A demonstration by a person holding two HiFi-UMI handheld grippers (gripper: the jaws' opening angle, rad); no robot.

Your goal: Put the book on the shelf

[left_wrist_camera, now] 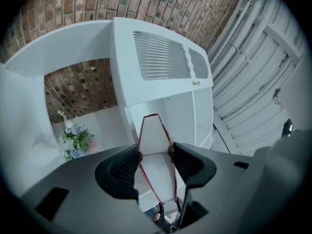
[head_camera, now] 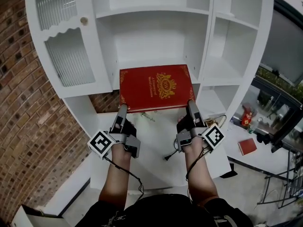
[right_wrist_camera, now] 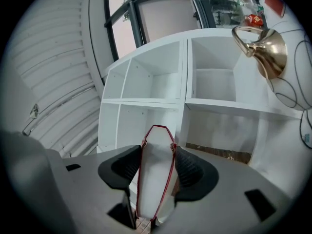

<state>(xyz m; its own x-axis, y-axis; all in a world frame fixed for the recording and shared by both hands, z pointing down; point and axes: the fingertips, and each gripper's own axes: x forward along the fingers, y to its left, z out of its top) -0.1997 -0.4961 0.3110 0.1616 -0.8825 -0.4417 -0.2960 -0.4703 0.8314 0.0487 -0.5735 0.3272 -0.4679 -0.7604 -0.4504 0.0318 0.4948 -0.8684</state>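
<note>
Grip status, left gripper [head_camera: 122, 109]: my jaws are clamped on the near left corner of the red hardcover book with gold ornament on its cover [head_camera: 156, 86]. In the left gripper view, both pads [left_wrist_camera: 127, 165] press on the white page block with the red covers either side. Right gripper [head_camera: 191, 105]: same condition at the near right corner, with the page edge [right_wrist_camera: 155, 147] pinched between the jaws.

Position of the book: it is held off the white counter [head_camera: 151, 148], cover up and roughly flat. Its long axis runs left to right between my two hands. Each gripper points forward across the short dimension, so the book extends away from the jaws toward the shelf. Neither hand is clearly nearer to the target; I judge the load evenly shared.

Beyond the book stands the white wooden shelf unit [head_camera: 206, 37]. Its open middle compartment [head_camera: 151, 41] lies straight ahead, and the book's far long edge sits at that opening, about centred between the compartment walls. The compartment looks wider than the book.

Next move, as I judge it: advance both grippers together, keeping the far edge level so it clears the compartment floor. The main risk is one hand leading, which would skew a corner into a side wall.
</note>
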